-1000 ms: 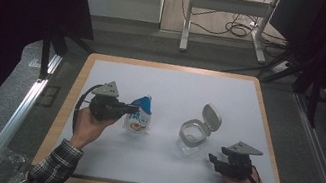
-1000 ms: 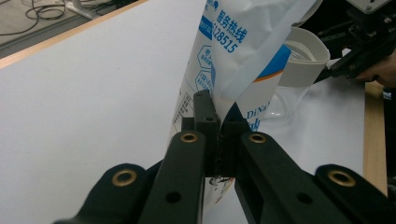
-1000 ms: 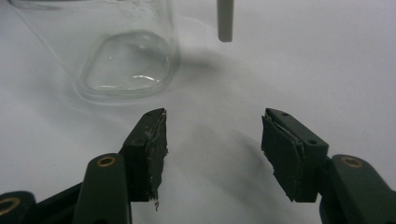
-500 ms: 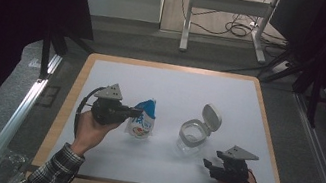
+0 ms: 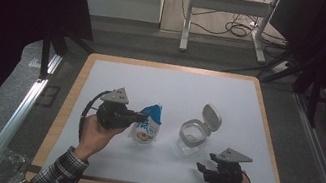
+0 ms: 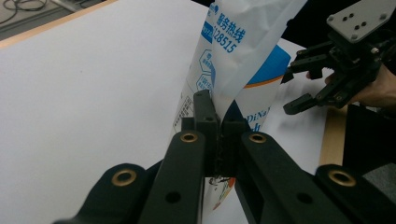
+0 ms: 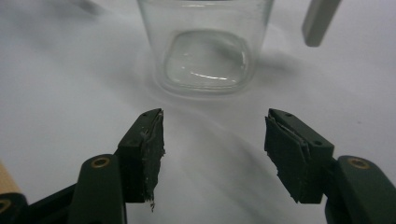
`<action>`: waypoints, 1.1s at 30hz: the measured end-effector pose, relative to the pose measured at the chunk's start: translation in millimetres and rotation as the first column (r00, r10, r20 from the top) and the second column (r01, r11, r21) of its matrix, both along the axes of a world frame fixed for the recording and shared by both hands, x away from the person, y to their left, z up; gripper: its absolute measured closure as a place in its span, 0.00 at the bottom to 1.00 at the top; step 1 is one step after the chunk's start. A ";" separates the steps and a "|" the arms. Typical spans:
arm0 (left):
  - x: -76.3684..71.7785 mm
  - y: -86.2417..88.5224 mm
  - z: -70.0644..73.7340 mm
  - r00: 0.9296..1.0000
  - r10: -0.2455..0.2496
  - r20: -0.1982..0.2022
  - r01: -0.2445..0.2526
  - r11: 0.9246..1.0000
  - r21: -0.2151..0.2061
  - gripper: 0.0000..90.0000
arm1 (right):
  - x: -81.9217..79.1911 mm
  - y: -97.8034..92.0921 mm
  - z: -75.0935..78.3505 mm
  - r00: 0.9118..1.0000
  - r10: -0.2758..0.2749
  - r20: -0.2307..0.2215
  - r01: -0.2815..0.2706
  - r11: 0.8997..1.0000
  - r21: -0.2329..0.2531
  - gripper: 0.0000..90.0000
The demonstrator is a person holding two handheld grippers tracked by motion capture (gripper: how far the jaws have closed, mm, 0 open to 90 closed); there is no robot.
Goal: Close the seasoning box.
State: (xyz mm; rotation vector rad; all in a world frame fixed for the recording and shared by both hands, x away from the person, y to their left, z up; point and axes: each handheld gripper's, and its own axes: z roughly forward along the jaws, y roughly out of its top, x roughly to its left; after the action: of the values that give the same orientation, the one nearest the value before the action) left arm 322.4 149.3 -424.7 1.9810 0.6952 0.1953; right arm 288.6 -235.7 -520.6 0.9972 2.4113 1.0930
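At table's near edge: left claw (image 5: 142, 117) clamped on pouch (image 5: 147, 125); right claw (image 5: 202, 170) apart, facing jar (image 5: 192, 136).

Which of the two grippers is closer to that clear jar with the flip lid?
Right. The right gripper sits open just short of the clear jar, apart from it. The left gripper is farther off, clamped on the pouch beside the jar.

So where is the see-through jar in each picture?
High view: the jar stands right of middle on the white mat, lid flipped open.
Left gripper view: not in it.
Right gripper view: the jar is at top middle, just beyond the open right tool.
Shared landmark: the white mat.
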 end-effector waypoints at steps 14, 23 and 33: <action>-3.6 -13.6 3.9 1.000 -0.018 -0.021 0.018 1.000 0.000 1.00 | -6.7 20.4 2.3 0.997 0.078 0.010 -0.079 0.997 0.010 0.41; -5.5 -21.3 7.5 0.999 -0.019 -0.028 0.019 1.000 -0.002 1.00 | -9.8 39.5 1.3 0.992 0.125 0.018 -0.125 0.992 0.008 0.43; -8.2 -28.7 13.8 0.999 -0.027 -0.037 0.027 1.000 -0.002 1.00 | -8.9 61.7 -1.3 0.987 0.159 0.022 -0.159 0.987 0.034 0.44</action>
State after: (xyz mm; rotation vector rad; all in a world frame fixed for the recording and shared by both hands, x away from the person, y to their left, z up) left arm 314.2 120.6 -410.9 1.9957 0.6915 0.1425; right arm 279.7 -174.0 -521.9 0.8122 2.4997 1.1967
